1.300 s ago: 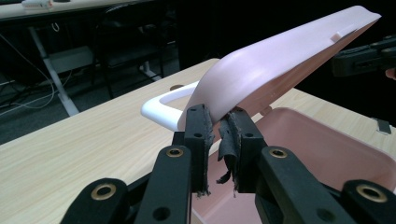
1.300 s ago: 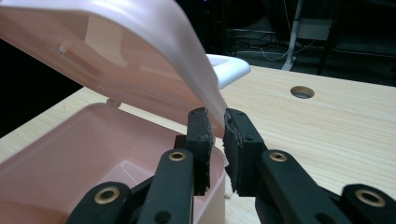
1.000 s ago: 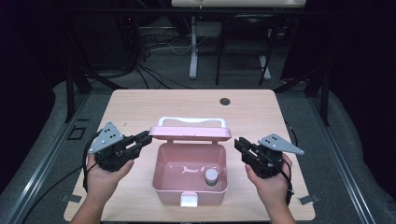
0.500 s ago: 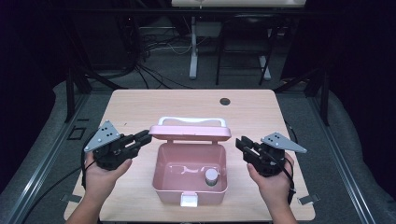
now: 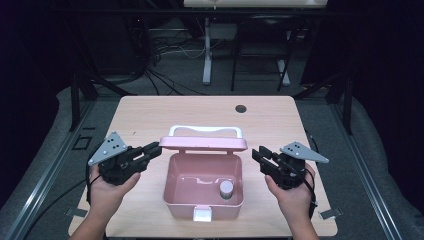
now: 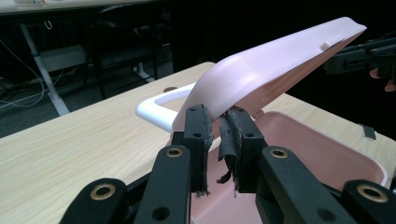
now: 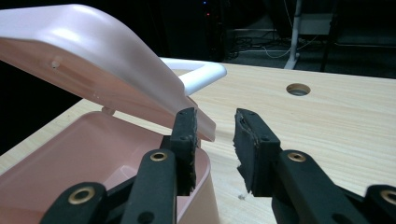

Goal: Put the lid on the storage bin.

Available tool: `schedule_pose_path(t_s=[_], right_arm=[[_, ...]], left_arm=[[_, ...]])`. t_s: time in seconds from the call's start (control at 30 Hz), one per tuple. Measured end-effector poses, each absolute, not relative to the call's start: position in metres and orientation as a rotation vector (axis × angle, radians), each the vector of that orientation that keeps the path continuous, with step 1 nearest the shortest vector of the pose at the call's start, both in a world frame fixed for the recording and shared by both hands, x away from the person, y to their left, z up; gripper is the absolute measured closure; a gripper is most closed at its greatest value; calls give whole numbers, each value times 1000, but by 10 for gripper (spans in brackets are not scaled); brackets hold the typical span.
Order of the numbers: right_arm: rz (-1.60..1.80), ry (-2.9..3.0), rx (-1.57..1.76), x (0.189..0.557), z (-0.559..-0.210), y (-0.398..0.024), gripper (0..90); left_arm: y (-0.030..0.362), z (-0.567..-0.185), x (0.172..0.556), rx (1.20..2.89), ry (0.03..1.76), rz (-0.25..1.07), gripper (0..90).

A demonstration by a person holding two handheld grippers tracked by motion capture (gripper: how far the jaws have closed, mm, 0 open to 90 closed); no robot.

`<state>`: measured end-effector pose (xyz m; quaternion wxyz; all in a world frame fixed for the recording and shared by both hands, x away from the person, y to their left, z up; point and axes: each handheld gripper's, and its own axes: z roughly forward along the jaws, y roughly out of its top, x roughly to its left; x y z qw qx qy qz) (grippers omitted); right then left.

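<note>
A pink box [image 5: 171,199] stands open at mid-table with a small grey jar [image 5: 226,190] inside. Its lid [image 5: 202,144] is held half raised, white handle [image 5: 205,130] behind. My left gripper [image 5: 154,148] is shut on the lid's left end; in the left gripper view the lid [image 6: 271,70] runs down between the pads of that gripper [image 6: 217,119]. My right gripper [image 5: 259,154] sits just off the lid's right end. Its jaws have just been opening, and the right gripper [image 7: 215,123] now stands open with the lid's corner [image 7: 205,133] beside the left pad.
A white latch [image 5: 203,215] hangs at the box's front wall. The wooden table [image 5: 150,115] has a round cable hole [image 5: 241,108] at the back right. Dark floor, cables and desk legs lie beyond the far edge.
The right gripper's jaws stand a little wider apart by the lid's right end. Both hands, the box and the raised lid have kept their places.
</note>
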<state>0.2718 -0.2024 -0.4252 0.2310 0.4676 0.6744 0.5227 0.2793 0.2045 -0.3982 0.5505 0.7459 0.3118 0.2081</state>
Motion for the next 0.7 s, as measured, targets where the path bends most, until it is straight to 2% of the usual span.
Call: schedule_pose_path(t_s=[0.37,0.7], right_arm=[[1438,1877,1278,275,-427,-202,597],[1436,1871,1270,275,-428,-204,587]], left_arm=[[205,-402,274,1782,733,484,776],[205,-406,267,1798,725,481,776]])
